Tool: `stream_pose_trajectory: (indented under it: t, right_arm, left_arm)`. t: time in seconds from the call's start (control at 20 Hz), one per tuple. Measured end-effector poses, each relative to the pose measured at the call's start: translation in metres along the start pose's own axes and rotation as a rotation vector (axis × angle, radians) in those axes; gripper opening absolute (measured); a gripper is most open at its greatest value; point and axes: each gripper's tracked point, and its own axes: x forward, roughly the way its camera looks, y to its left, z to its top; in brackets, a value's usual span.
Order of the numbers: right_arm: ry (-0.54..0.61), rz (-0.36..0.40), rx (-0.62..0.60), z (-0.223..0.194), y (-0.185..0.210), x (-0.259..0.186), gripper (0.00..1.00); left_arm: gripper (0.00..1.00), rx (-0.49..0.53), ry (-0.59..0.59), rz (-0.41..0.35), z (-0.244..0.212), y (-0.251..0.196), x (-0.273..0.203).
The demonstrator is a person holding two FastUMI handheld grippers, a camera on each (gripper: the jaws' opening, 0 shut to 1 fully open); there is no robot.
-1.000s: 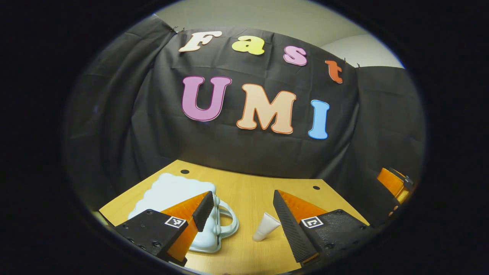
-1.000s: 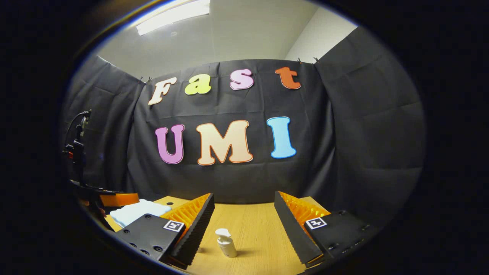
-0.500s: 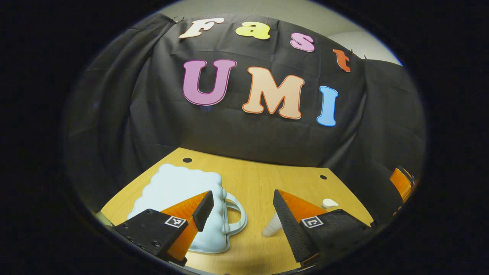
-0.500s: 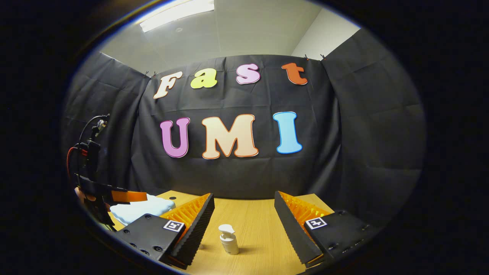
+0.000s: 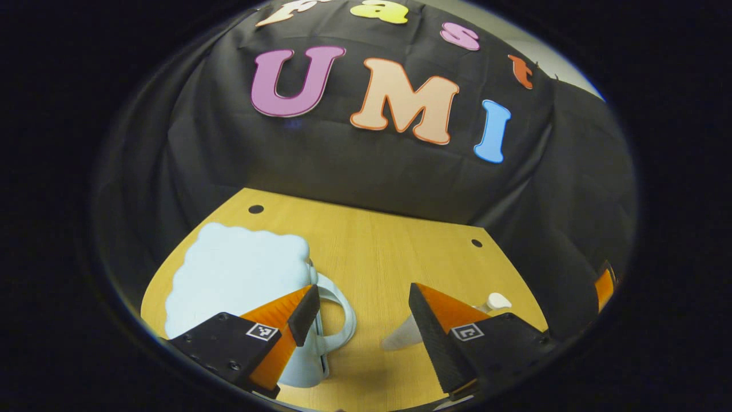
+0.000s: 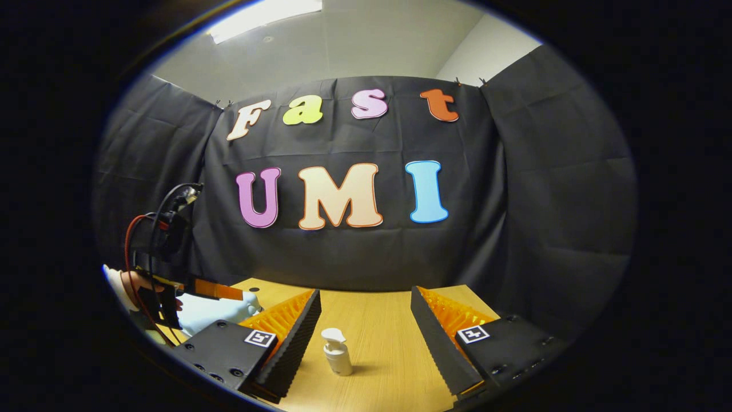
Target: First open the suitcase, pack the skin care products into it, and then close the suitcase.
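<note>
Item: suitcase (image 5: 237,277), pale blue, scalloped outline, lying flat and closed on the left part of the bench (image 5: 394,246). Its carry handle (image 5: 341,312) loops out from the right edge toward the middle. We judge the opening step not yet done.

Item: left tool (image 5: 361,312), fingers spread wide, holding nothing. Its left finger sits over the suitcase's near right corner; the handle lies just beside that finger, inside the gap. In the right gripper view we see this left tool (image 6: 220,290) far left, poised above the suitcase (image 6: 214,309).

Item: white tube (image 5: 402,337), lying on its side, partly hidden behind the left tool's right finger, cap end nearer the suitcase.

Item: white pump bottle (image 6: 336,352), upright, standing on the bench between the fingers of the right tool (image 6: 366,343), apart from both.

Item: right tool, fingers spread wide, empty.

Governing relation: the suitcase lies to the left and slightly ahead of the left tool, seam edge and handle facing right. We judge the left tool the nearer one for lifting the lid.
</note>
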Motion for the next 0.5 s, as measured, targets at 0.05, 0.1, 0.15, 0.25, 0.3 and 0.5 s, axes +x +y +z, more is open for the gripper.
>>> stream_pose_trajectory:
  t: [0.05,0.1,0.15,0.25,0.3,0.5]
  right_arm:
    - [0.005,-0.003,-0.005,-0.002,-0.001,-0.002,0.99]
    - [0.011,-0.006,-0.008,-0.004,-0.003,-0.003,0.99]
    - [0.019,-0.007,-0.009,-0.008,-0.003,-0.004,0.99]
    - [0.034,-0.014,-0.01,-0.012,-0.007,-0.006,0.99]
    - [0.039,-0.016,-0.01,-0.014,-0.009,-0.007,0.99]
    - [0.049,-0.021,-0.003,-0.017,-0.013,-0.009,0.99]
  left_arm:
    - [0.94,-0.016,0.03,0.0,-0.003,0.002,0.01]
    - [0.94,-0.037,0.059,0.003,-0.006,0.001,0.016]
    - [0.94,-0.06,0.09,0.001,-0.011,0.002,0.024]
    - [0.94,-0.101,0.161,0.015,-0.019,0.007,0.041]
    - [0.95,-0.111,0.191,0.024,-0.022,0.009,0.05]
    - [0.91,-0.141,0.313,0.046,-0.036,0.015,0.073]
